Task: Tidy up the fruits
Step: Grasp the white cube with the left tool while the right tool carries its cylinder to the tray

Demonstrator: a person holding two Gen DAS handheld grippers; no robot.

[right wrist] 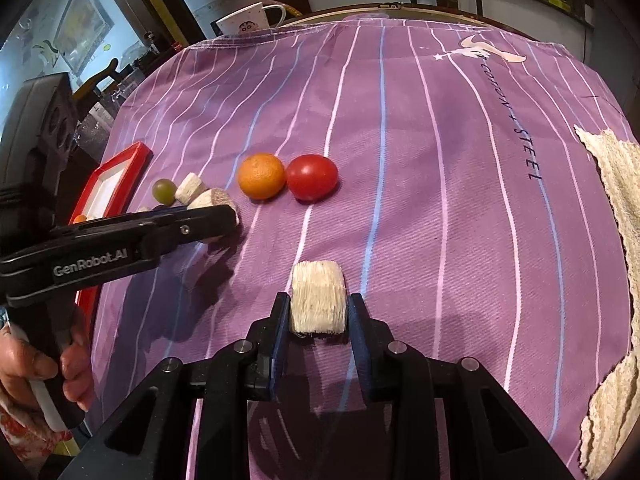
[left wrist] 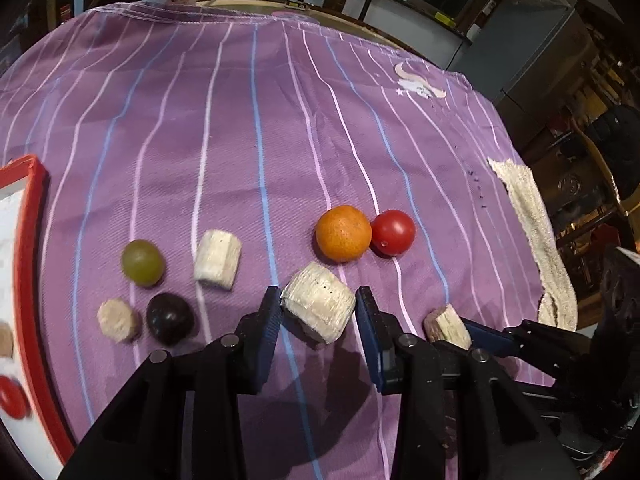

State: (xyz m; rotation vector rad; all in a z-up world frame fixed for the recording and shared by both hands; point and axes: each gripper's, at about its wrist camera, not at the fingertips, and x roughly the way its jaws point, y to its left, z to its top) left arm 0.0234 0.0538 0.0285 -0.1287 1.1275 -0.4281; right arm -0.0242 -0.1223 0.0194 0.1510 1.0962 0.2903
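Observation:
My left gripper (left wrist: 319, 312) is shut on a pale banana chunk (left wrist: 319, 306) just above the purple striped cloth. My right gripper (right wrist: 318, 312) is shut on another banana chunk (right wrist: 318, 298); it also shows in the left wrist view (left wrist: 448, 324). An orange (left wrist: 343, 233) and a red tomato (left wrist: 393, 232) touch side by side beyond. A green grape (left wrist: 142, 262), a dark grape (left wrist: 170, 318), a third banana chunk (left wrist: 218, 259) and a small slice (left wrist: 118, 319) lie to the left.
A red-rimmed white tray (left wrist: 30, 264) stands at the left with a red fruit (left wrist: 12, 398) in it. A beige rag (right wrist: 612, 248) lies at the cloth's right edge. A white mug (right wrist: 250, 20) stands at the table's far edge.

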